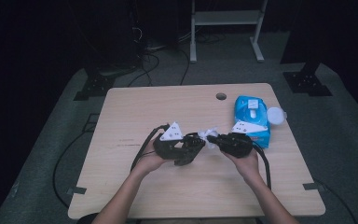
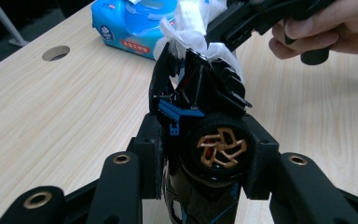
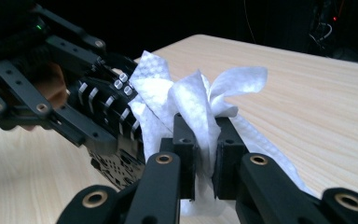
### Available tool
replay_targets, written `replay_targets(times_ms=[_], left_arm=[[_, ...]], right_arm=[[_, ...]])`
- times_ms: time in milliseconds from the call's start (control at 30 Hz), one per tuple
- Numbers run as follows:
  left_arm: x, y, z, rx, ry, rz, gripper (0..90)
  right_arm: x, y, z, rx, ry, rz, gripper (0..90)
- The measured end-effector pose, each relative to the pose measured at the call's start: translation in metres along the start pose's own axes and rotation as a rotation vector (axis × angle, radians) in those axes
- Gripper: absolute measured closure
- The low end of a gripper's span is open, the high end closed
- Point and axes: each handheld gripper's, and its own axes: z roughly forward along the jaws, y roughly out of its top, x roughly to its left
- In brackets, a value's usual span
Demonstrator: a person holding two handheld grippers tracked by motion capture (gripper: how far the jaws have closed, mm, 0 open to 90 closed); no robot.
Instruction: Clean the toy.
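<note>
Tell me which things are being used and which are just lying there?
In use:
toy car, clamped in the left gripper
white wipe, pinched in the right gripper, pressed against the car

Lying about:
blue wipes pack
round white lid beside the pack

The high view looks forward and down from above the person's side of the table (image 1: 135,186), far enough to take in the whole tabletop and the floor beyond. The left gripper view sits very close, looking along its jaws at a toy car (image 2: 205,126), with a wet-wipe pack (image 2: 130,25) farther off. The right gripper view is just as close, facing a white wipe (image 3: 191,102). All three views share the car and the wipe at the table's middle.
</note>
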Motion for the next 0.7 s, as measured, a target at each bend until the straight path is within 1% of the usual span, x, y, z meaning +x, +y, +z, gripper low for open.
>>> replay_targets(times_ms=[67, 133, 200, 267, 300, 400, 467, 500, 533, 567, 600, 633, 700], left_arm=[[0.001, 0.0, 0.0, -0.007, 0.0, -0.002, 57.8], [0.001, 0.0, 0.0, -0.008, 0.0, -0.002, 57.7], [-0.001, 0.001, 0.001, -0.005, 0.0, 0.004, 57.6], [-0.001, 0.001, 0.001, -0.01, -0.002, 0.004, 57.6], [-0.002, 0.002, 0.001, -0.013, -0.004, 0.001, 57.7], [-0.004, 0.003, 0.003, -0.018, -0.01, 0.011, 57.5], [-0.005, 0.003, 0.003, -0.017, -0.012, 0.013, 57.6], [-0.006, 0.004, 0.004, -0.019, -0.012, 0.013, 57.6], [-0.007, 0.005, 0.006, -0.019, -0.017, 0.018, 57.6], [-0.007, 0.005, 0.006, -0.019, -0.017, 0.018, 57.6], [-0.008, 0.005, 0.007, -0.023, -0.018, 0.018, 57.6], [-0.008, 0.005, 0.007, -0.023, -0.018, 0.018, 57.6], [-0.007, 0.005, 0.006, -0.023, -0.019, 0.014, 57.6]], right_arm=[[0.002, 0.002, 0.001, -0.014, 0.021, 0.014, 81.3], [0.002, 0.003, 0.001, -0.025, 0.029, 0.016, 81.4], [0.004, 0.005, 0.0, -0.046, 0.057, 0.039, 81.4], [0.005, 0.006, -0.001, -0.046, 0.059, 0.035, 81.4], [0.007, 0.008, -0.002, -0.052, 0.058, 0.029, 81.4], [0.012, 0.015, -0.007, -0.073, 0.055, 0.007, 81.4], [0.014, 0.017, -0.008, -0.08, 0.06, 0.003, 81.4], [0.022, 0.021, -0.007, -0.081, 0.063, -0.031, 81.4], [0.027, 0.023, -0.007, -0.081, 0.068, -0.049, 81.4], [0.027, 0.023, -0.007, -0.081, 0.068, -0.049, 81.4], [0.036, 0.026, -0.005, -0.076, 0.08, -0.089, 81.4], [0.036, 0.026, -0.005, -0.076, 0.08, -0.089, 81.4], [0.043, 0.028, -0.003, -0.064, 0.069, -0.124, 81.4]])
